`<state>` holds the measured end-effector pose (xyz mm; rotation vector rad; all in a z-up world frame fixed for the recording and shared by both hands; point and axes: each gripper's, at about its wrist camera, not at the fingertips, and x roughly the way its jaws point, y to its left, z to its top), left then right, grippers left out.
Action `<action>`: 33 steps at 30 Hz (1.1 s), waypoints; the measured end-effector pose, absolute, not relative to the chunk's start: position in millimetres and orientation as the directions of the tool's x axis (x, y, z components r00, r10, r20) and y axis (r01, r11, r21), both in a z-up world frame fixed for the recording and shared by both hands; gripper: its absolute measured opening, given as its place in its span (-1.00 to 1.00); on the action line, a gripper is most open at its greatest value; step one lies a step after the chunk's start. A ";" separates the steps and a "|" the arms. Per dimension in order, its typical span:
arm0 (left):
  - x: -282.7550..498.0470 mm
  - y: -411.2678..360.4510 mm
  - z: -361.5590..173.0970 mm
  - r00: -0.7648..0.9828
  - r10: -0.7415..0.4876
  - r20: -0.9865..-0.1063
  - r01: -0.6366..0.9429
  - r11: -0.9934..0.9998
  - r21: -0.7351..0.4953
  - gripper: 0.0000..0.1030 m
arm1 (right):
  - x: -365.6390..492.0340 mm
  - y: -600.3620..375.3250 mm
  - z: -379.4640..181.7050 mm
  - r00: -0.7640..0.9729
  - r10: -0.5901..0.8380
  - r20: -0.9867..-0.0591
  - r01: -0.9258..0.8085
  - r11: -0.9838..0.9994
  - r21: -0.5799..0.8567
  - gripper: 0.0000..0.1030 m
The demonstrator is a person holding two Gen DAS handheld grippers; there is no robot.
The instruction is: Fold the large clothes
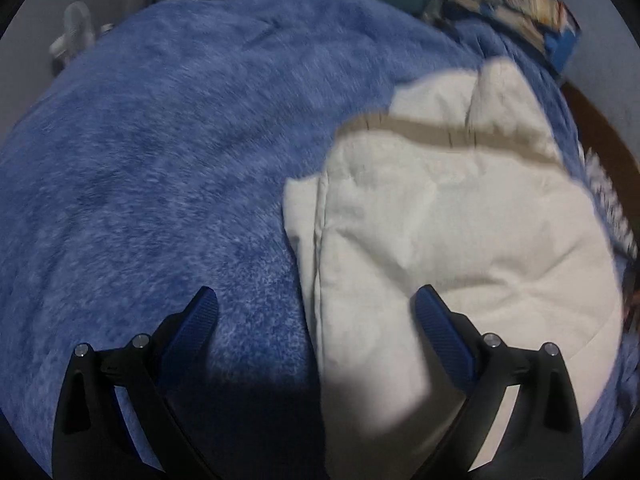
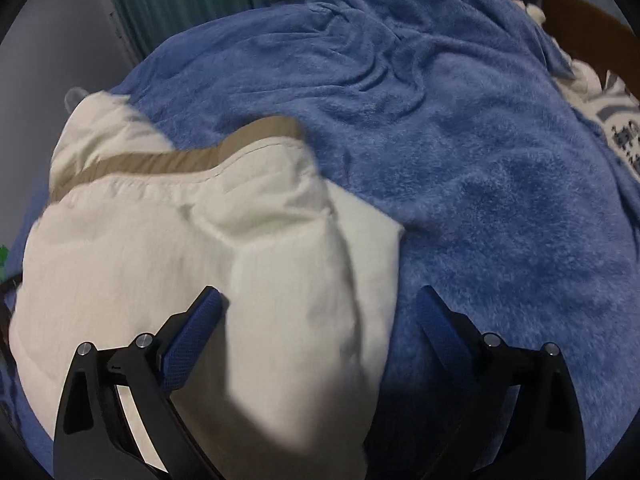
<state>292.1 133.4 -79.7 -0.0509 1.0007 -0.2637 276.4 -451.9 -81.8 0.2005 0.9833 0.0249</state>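
Observation:
A cream-white padded garment (image 1: pixel 440 232) with a tan band (image 1: pixel 432 130) lies folded on a blue fleece blanket (image 1: pixel 160 160). In the left wrist view it fills the right half. My left gripper (image 1: pixel 316 304) is open and empty, hovering over the garment's left edge. In the right wrist view the garment (image 2: pixel 192 264) fills the left half, its tan band (image 2: pixel 180 158) across the top. My right gripper (image 2: pixel 320 304) is open and empty, over the garment's right edge.
The blue blanket (image 2: pixel 480 160) covers the bed. A white fan (image 1: pixel 76 28) stands at the far left. Boxes and clutter (image 1: pixel 520 4) sit at the far right. A patterned cloth (image 2: pixel 612 120) and a brown bed frame (image 2: pixel 592 16) lie at the right.

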 end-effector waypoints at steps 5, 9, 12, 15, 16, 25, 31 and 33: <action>297.3 141.1 -89.8 0.496 -0.359 -0.791 0.266 0.930 -0.255 0.69 | 272.1 -475.6 -99.2 0.550 0.214 -0.807 0.062 0.953 0.295 0.81; 308.2 146.1 -100.3 0.476 -0.466 -0.746 0.281 0.884 -0.373 0.55 | 269.0 -489.7 -115.0 0.555 0.384 -0.738 0.033 0.876 0.480 0.59; 317.9 145.6 -104.9 0.461 -0.560 -0.688 0.293 0.828 -0.478 0.15 | 271.1 -488.5 -116.8 0.556 0.448 -0.700 -0.005 0.844 0.537 0.25; 330.8 144.4 -112.4 0.447 -0.605 -0.659 0.280 0.795 -0.539 0.15 | 276.9 -491.2 -122.7 0.542 0.482 -0.688 0.002 0.818 0.575 0.28; 334.4 143.1 -114.7 0.447 -0.612 -0.652 0.274 0.788 -0.552 0.15 | 279.3 -492.3 -125.0 0.537 0.496 -0.683 0.004 0.807 0.590 0.30; 348.9 117.4 -111.6 0.436 -0.623 -0.650 0.295 0.781 -0.550 -0.46 | 299.6 -476.4 -116.0 0.557 0.471 -0.684 -0.027 0.834 0.552 -0.33; 312.1 103.2 -65.0 0.491 -0.598 -0.633 0.425 0.799 -0.426 -0.82 | 251.6 -439.8 -56.6 0.687 0.275 -0.673 -0.100 0.953 0.287 -0.71; 296.9 101.2 -46.4 0.495 -0.623 -0.605 0.463 0.779 -0.424 -0.83 | 237.9 -428.9 -39.9 0.717 0.228 -0.659 -0.118 0.971 0.207 -0.74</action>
